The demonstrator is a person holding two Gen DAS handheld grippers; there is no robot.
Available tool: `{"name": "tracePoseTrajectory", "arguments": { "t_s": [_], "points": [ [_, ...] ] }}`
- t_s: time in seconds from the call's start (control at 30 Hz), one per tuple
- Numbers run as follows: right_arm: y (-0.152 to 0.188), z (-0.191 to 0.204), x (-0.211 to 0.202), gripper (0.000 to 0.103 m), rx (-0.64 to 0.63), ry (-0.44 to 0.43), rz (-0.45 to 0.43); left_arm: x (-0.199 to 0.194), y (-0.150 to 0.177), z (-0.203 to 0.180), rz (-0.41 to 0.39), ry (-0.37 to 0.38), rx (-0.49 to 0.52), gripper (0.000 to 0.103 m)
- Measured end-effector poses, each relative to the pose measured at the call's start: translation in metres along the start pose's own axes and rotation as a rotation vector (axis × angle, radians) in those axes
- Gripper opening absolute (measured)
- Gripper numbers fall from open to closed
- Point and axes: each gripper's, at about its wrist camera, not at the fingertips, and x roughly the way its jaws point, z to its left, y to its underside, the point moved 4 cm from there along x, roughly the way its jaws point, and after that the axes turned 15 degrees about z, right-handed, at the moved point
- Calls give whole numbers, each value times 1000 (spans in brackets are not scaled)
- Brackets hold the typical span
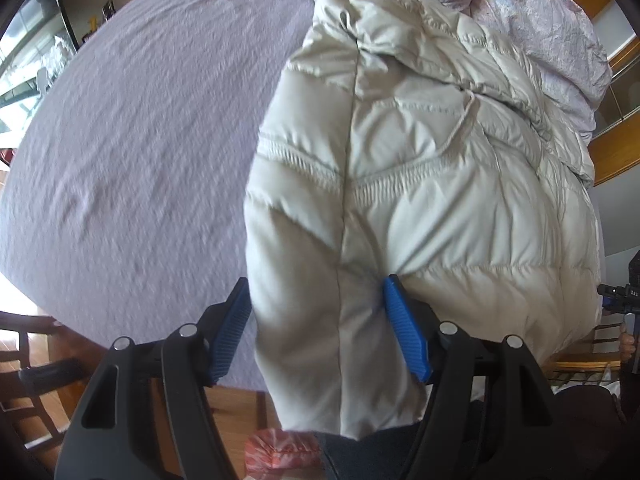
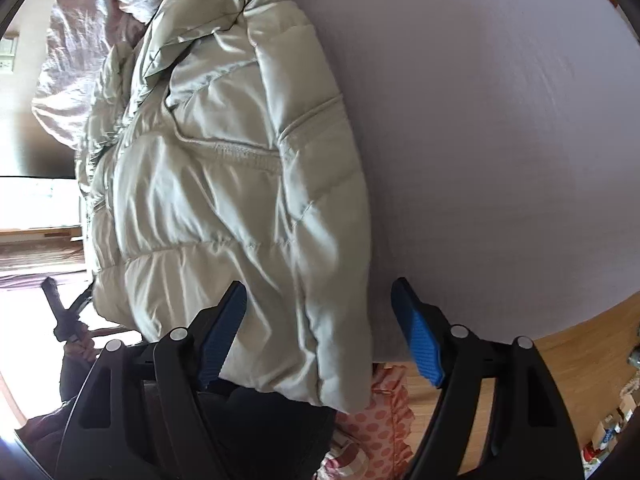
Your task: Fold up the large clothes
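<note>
A cream puffer jacket lies on a lilac bedsheet, its hem hanging over the near bed edge. My left gripper is open, its blue fingers straddling the hem's left part. In the right wrist view the jacket lies left of centre on the sheet. My right gripper is open around the hem's right corner, not closed on it. The other gripper's tip shows at each view's edge.
A crumpled pinkish duvet lies behind the jacket. A pink dotted cushion lies on the wooden floor below the bed edge. A wooden chair stands at the left; wooden shelving at the right.
</note>
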Motion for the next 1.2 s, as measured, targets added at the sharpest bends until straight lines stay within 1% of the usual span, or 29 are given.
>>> {"name": "tracePoseTrajectory", "arguments": {
  "t_s": [0.03,0.07,0.1,0.13,0.27,0.37,0.43,0.47,0.5,0.53,0.6,0.63,0.7,0.77,0.9,1.1,1.2],
  "points": [
    [1,1,1,75,-7,-13,4,0,2,-1,0,0,3,66],
    [1,4,4,72,-17,-45,18,0,4,-2,1,2,7,63],
    [3,5,7,66,-26,-67,32,1,6,-3,3,11,8,60],
    [5,8,9,65,-36,-69,29,0,8,-4,4,17,7,59],
    [11,3,9,61,-43,-126,29,0,17,-6,3,43,2,51],
    [13,-1,10,53,-31,-151,19,-1,22,-6,-3,64,-1,44],
    [14,-2,12,38,-28,-147,16,-2,23,-7,-8,70,-1,39],
    [14,-3,12,35,-29,-145,14,-3,23,-9,-10,71,-2,34],
    [15,-2,13,29,-34,-143,10,-4,23,-11,-13,71,-2,30],
    [16,0,13,23,-43,-135,2,-5,23,-12,-15,69,-1,27],
    [14,4,12,17,-63,-122,-11,-8,22,-15,-24,56,4,20],
    [14,7,10,14,-76,-109,-18,-10,21,-17,-29,45,9,18],
    [12,13,6,13,-104,-78,-29,-15,20,-20,-41,27,15,14],
    [11,24,1,12,-136,-52,-50,-21,18,-22,-55,13,21,12],
    [5,45,-18,9,-197,-36,-123,-40,14,-23,-97,17,27,11],
    [-7,76,-49,9,-284,-4,-213,-81,-6,-32,-202,35,42,11],
    [-14,82,-67,8,-312,1,-258,-100,-18,-38,-255,37,49,11]
  ]
}}
